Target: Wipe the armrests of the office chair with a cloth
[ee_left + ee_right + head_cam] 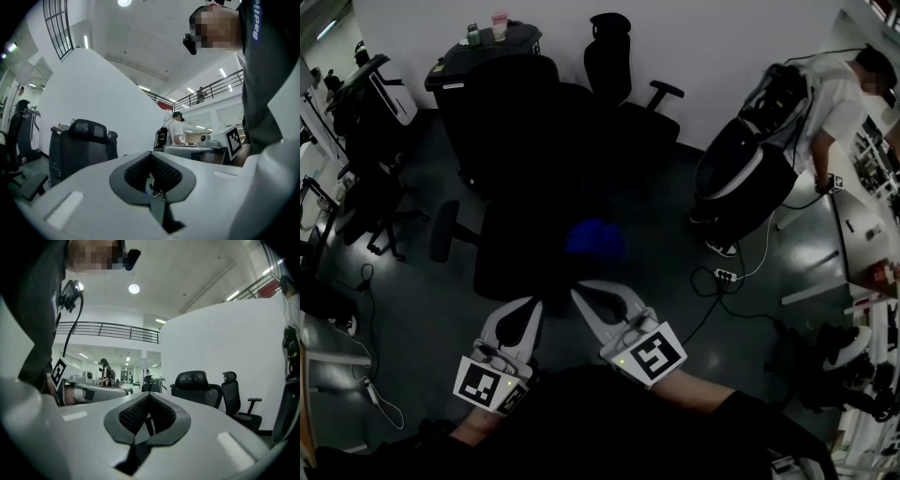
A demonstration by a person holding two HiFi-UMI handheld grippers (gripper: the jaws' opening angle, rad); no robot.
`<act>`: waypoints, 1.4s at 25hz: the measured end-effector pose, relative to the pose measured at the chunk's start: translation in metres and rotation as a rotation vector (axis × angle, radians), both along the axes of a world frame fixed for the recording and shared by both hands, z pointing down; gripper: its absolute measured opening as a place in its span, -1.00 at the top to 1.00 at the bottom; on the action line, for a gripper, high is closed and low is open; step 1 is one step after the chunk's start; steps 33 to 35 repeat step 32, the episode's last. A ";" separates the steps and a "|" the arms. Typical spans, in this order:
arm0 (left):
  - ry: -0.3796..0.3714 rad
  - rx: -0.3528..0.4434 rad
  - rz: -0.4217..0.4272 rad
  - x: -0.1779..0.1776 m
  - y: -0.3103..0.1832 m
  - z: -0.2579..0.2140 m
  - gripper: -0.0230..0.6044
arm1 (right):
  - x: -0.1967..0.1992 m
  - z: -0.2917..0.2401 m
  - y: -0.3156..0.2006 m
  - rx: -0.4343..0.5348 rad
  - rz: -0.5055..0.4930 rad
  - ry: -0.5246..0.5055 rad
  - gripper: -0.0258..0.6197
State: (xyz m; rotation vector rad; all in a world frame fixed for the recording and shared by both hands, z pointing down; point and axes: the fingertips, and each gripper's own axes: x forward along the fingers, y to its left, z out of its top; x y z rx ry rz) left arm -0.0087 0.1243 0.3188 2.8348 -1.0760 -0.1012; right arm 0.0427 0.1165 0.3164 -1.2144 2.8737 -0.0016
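Observation:
A black office chair [520,187] fills the middle of the head view, its left armrest [442,231] jutting out to the left. A blue cloth [595,237] lies crumpled on the seat, apart from both grippers. My left gripper [534,302] and right gripper [578,292] hover side by side just in front of the seat edge. In the left gripper view the left gripper [151,154] is shut with nothing between its pads. The right gripper [149,395] is likewise shut and empty, and points level at the chair's back [197,383].
A second black chair [623,84] stands behind by the white wall, next to a black cabinet [478,58] with bottles on top. A person with a backpack [811,112] bends over a desk at the right. A power strip [727,275] and cables lie on the floor.

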 end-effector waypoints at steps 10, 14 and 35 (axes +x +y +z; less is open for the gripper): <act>0.001 0.020 -0.025 -0.007 0.008 -0.004 0.93 | -0.018 0.009 0.013 -0.018 -0.058 0.025 0.91; 0.004 0.021 -0.027 -0.011 0.011 -0.006 0.93 | -0.021 0.011 0.015 -0.025 -0.061 0.027 0.91; 0.000 0.033 -0.033 -0.024 0.022 -0.008 0.93 | -0.030 0.016 0.021 -0.046 -0.063 0.029 0.91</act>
